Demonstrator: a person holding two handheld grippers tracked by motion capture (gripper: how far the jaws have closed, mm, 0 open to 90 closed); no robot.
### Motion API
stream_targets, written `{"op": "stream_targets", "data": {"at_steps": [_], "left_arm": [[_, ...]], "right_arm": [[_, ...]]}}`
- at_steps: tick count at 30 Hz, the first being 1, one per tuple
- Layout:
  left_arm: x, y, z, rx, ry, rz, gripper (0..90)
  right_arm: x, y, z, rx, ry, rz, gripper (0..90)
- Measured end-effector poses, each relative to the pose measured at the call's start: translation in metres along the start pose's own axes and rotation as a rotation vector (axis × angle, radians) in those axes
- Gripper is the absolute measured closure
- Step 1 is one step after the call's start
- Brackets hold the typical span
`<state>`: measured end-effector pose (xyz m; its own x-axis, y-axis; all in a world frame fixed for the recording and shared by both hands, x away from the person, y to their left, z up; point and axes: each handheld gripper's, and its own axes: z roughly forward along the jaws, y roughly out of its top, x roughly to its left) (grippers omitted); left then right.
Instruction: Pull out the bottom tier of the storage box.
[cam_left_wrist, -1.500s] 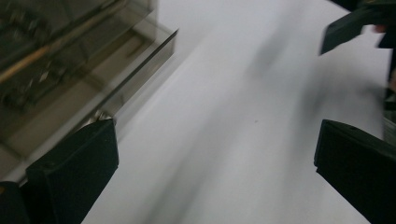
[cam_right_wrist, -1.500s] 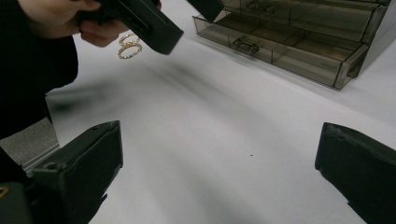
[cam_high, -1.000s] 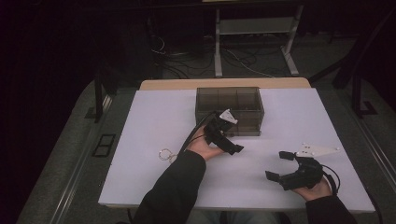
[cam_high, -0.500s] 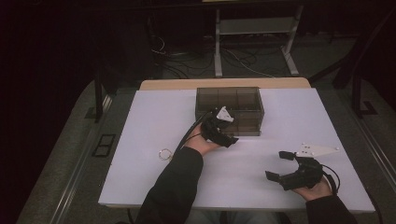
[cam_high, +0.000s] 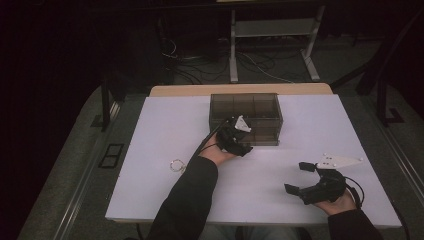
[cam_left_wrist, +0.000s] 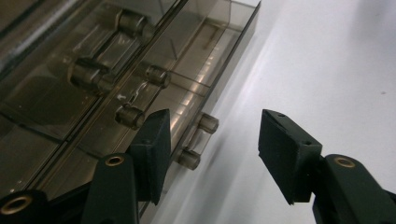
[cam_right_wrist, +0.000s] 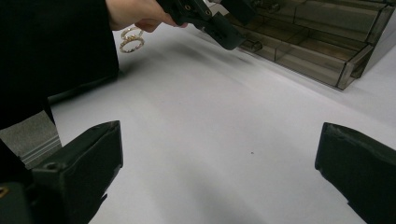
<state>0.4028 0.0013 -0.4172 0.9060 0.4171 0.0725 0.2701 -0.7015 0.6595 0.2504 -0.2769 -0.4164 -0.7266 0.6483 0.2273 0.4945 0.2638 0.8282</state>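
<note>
1. The left claw (cam_high: 239, 136) is positioned at the front face of the smoky drawer box (cam_high: 246, 118), low on its left half, with its jaws directed into the box.
2. In the left gripper view, the left claw (cam_left_wrist: 212, 151) is seen partly spread; its jaws have just been closing. One pad (cam_left_wrist: 156, 149) is placed in front of the drawer fronts, the other pad (cam_left_wrist: 287, 151) over bare tabletop (cam_left_wrist: 327, 60).
3. A small bar handle (cam_left_wrist: 198, 140) of the lowest drawer is located between the two pads, just beside the pad at the box. No contact between pads and handle is observed; the claw is released.
4. Further handles (cam_left_wrist: 130, 115) are located above and beyond the claw on the upper drawer fronts.
5. The right claw (cam_high: 299, 178) is held well apart from the box, to the right of the left claw and nearer the person, low over the tabletop (cam_high: 165, 125). Its jaws are spread wide and nothing is between them.
6. A pair of small rings (cam_high: 177, 165) is lying on the tabletop to the left of the left claw, just beside the dark sleeve (cam_high: 187, 200).
</note>
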Motion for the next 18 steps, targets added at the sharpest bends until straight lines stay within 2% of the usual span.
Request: {"op": "stream_targets", "data": {"at_steps": [6,10,12,14,18], "left_arm": [[0.008,-0.004,0.004,-0.014,-0.007,-0.021,53.8],[0.011,-0.006,0.007,-0.005,-0.019,-0.031,57.2],[0.014,-0.008,0.008,-0.014,-0.025,-0.047,59.5],[0.017,-0.009,0.008,-0.036,-0.039,-0.08,62.2],[0.021,-0.011,0.009,-0.055,-0.059,-0.092,68.1]], "right_arm": [[-0.002,0.0,-0.001,-0.009,0.0,0.008,0.3],[-0.003,-0.001,-0.002,-0.011,0.0,0.013,0.2],[-0.003,-0.001,-0.003,-0.015,0.006,0.017,0.2],[-0.003,0.0,-0.004,-0.025,0.013,0.026,0.2],[-0.007,-0.001,-0.006,-0.038,0.016,0.038,0.2]]}}
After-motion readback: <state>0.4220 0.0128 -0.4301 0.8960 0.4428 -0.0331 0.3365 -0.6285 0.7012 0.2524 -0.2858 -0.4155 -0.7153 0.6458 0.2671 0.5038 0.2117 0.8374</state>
